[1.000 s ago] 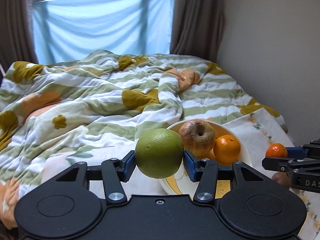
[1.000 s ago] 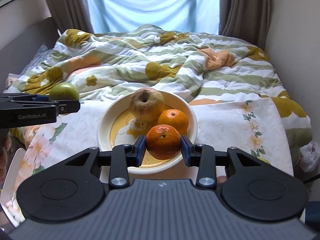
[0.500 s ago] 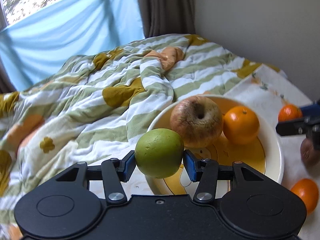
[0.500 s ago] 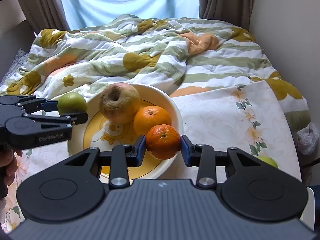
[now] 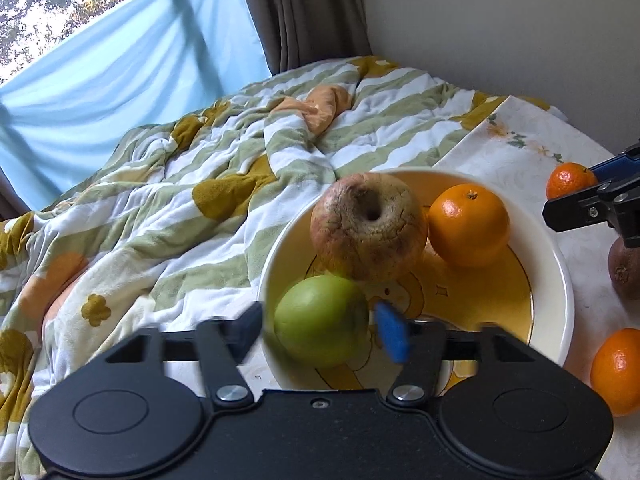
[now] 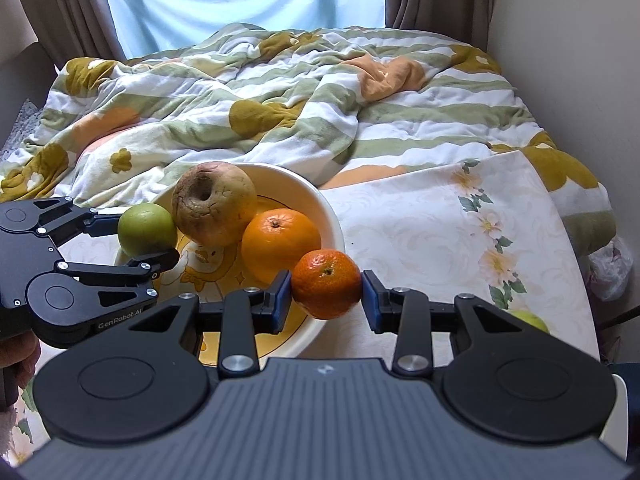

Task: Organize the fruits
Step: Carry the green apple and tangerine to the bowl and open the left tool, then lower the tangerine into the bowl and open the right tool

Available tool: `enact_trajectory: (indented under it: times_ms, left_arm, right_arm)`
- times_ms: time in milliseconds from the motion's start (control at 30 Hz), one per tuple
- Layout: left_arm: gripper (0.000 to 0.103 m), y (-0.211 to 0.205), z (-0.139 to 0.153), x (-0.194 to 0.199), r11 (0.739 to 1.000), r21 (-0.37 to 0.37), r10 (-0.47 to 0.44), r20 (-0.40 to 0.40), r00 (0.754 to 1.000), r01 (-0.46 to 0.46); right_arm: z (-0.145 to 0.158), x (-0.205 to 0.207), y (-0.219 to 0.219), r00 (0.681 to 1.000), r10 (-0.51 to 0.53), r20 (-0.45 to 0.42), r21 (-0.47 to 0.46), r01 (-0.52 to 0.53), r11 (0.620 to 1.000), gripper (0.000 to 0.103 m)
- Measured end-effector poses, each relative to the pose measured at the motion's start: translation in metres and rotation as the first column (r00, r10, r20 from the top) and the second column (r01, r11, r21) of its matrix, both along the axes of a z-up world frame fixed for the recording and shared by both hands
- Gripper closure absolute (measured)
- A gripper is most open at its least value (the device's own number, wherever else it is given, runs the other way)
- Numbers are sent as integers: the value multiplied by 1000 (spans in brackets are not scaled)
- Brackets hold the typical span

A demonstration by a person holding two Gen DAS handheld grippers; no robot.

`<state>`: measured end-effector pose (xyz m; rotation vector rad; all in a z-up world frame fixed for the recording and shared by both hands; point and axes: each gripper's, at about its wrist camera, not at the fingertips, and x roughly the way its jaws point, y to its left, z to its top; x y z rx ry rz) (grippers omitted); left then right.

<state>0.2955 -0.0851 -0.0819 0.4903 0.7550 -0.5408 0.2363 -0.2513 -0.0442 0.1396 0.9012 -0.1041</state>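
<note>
Bowl [image 6: 334, 216] crowded at back — big apple [image 6: 214, 204] and orange [image 6: 280, 244] fill it. Near side of bowl bare yellow, room there. Left gripper [image 6: 148, 240] with green apple [image 6: 146, 228] between opening jaws blocks bowl's left rim. Right gripper [image 6: 326, 294] pinching mandarin [image 6: 326, 284] sits over right rim. Flowered cloth [image 6: 440, 232] right of bowl wide open — only small green fruit [image 6: 528, 320] near its edge. Rumpled blanket [image 6: 280, 92] behind bowl.

Glossy ceramic-looking bowl [image 5: 562, 280], wrinkled matt apple [image 5: 368, 226], soft fleecy blanket [image 5: 160, 200], matt black plastic tool [image 5: 320, 330]
</note>
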Motion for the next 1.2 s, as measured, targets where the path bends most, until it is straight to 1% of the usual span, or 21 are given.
enact_trajectory:
  times_ms: [33, 67, 133, 200, 300, 433, 567, 667, 933, 1067, 1200]
  left_arm:
    - [11, 1, 2, -2, 1000, -5, 3, 12, 1000, -3]
    - [9, 2, 5, -3, 1000, -12, 5, 24, 1000, -5]
    - [8, 5, 10, -6, 1000, -21, 8, 26, 1000, -7]
    - [8, 10, 14, -5, 999, -36, 29, 11, 1000, -29]
    - [6, 24, 25, -5, 992, -89, 84, -27, 996, -86]
    - [2, 43, 39, -12, 974, -147, 164, -54, 985, -170]
    - [2, 61, 49, -19, 950, -193, 233, -88, 968, -246]
    - [1, 72, 53, -26, 935, -203, 276, -103, 956, -292]
    - [1, 95, 53, -43, 907, -225, 334, -131, 934, -356]
    - [1, 102, 50, -48, 901, -228, 345, -139, 928, -369]
    - [1, 108, 48, -50, 899, -230, 348, -140, 927, -373]
  right_arm:
    - [0, 0, 0, 1000, -1, 1, 0, 1, 1000, 51]
    - [0, -1, -1, 1000, -2, 2, 0, 2, 1000, 51]
    - [1, -2, -2, 1000, -1, 4, -2, 1, 1000, 51]
    - [3, -3, -2, 1000, 2, 6, -3, -1, 1000, 51]
    - [5, -4, -2, 1000, 14, 13, -2, -14, 1000, 51]
    - [7, -3, 5, 999, 45, 17, -8, -45, 999, 51]
    - [5, 1, 12, 997, 79, 15, 2, -79, 997, 51]
    - [1, 4, 23, 993, 116, 16, 15, -116, 993, 51]
    - [-18, 16, 56, 976, 218, 9, 11, -218, 976, 51]
    - [-33, 23, 69, 970, 242, 7, -15, -242, 970, 51]
    - [-42, 29, 74, 969, 247, 7, -14, -247, 969, 51]
